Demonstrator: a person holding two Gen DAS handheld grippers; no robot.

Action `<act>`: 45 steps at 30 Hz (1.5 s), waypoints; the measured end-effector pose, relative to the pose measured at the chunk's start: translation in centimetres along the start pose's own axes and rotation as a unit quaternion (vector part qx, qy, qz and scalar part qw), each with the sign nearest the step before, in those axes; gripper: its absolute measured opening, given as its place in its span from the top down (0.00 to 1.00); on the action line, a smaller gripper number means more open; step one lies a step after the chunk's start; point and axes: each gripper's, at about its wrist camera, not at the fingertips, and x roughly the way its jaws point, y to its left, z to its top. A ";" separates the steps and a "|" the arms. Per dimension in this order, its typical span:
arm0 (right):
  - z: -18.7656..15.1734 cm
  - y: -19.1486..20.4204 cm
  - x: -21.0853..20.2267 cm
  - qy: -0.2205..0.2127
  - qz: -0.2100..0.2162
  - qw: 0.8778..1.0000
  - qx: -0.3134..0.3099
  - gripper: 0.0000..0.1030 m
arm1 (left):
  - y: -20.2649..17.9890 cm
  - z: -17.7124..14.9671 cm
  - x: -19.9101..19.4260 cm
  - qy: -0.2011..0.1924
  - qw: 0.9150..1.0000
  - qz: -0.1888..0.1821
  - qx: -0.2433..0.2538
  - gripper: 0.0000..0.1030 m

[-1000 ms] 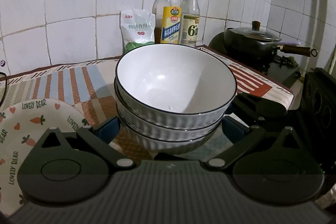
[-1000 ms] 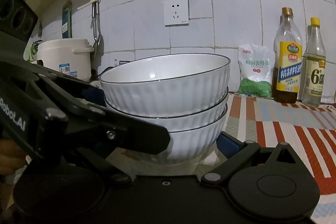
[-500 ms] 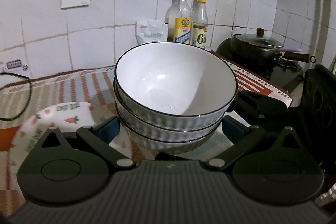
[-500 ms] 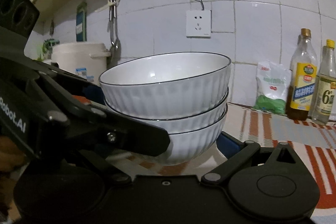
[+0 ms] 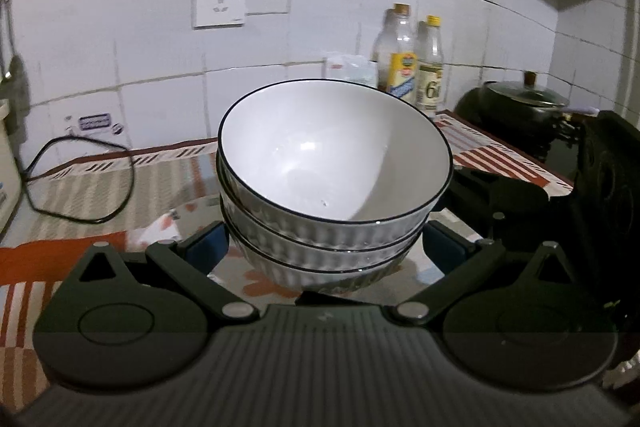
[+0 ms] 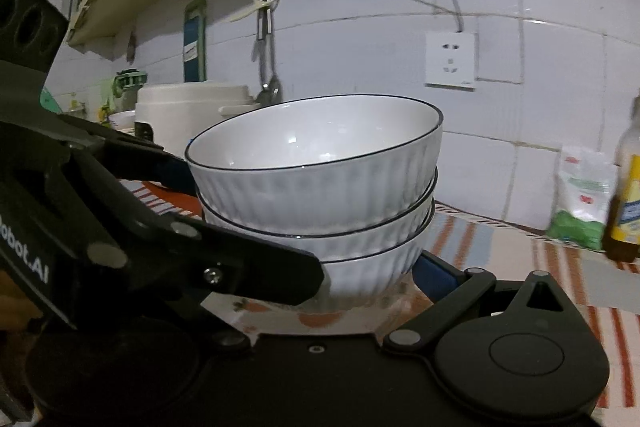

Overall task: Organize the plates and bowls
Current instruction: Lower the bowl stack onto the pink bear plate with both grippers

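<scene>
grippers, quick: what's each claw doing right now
Left claw: closed on the bowl stack.
Right claw: closed on the same bowl stack.

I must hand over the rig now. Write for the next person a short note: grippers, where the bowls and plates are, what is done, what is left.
Left gripper: fingers on both sides of the bowl stack, at its lowest bowl.
Right gripper: also at the lowest bowl; its near side is hidden behind the left gripper.
Bowls: three nested, upright, carried together above the striped cloth.
Plate: patterned, on the cloth below the stack, mostly hidden.
Done: bowls stacked.
Left: set the stack down, likely near the plate; release slowly.
</scene>
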 end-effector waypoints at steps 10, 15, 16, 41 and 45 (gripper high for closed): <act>-0.2 1.4 4.9 0.020 0.014 1.000 -0.004 0.01 | 5.6 -1.2 1.8 0.002 1.000 0.000 -0.030 0.00; -0.4 1.3 6.1 0.035 0.011 0.999 0.001 0.01 | 6.8 -1.5 2.9 0.009 0.999 -0.008 -0.037 0.00; -0.4 1.2 6.4 0.039 0.008 0.999 0.006 0.01 | 6.9 -1.6 3.2 0.009 0.999 -0.009 -0.036 0.00; -0.9 1.5 6.7 0.059 -0.033 0.996 -0.066 0.02 | 6.4 -1.8 5.1 0.028 0.999 0.007 -0.028 0.00; -1.0 1.7 4.9 0.045 -0.042 0.995 -0.074 0.02 | 5.9 -1.9 4.9 0.031 0.999 0.024 -0.033 0.00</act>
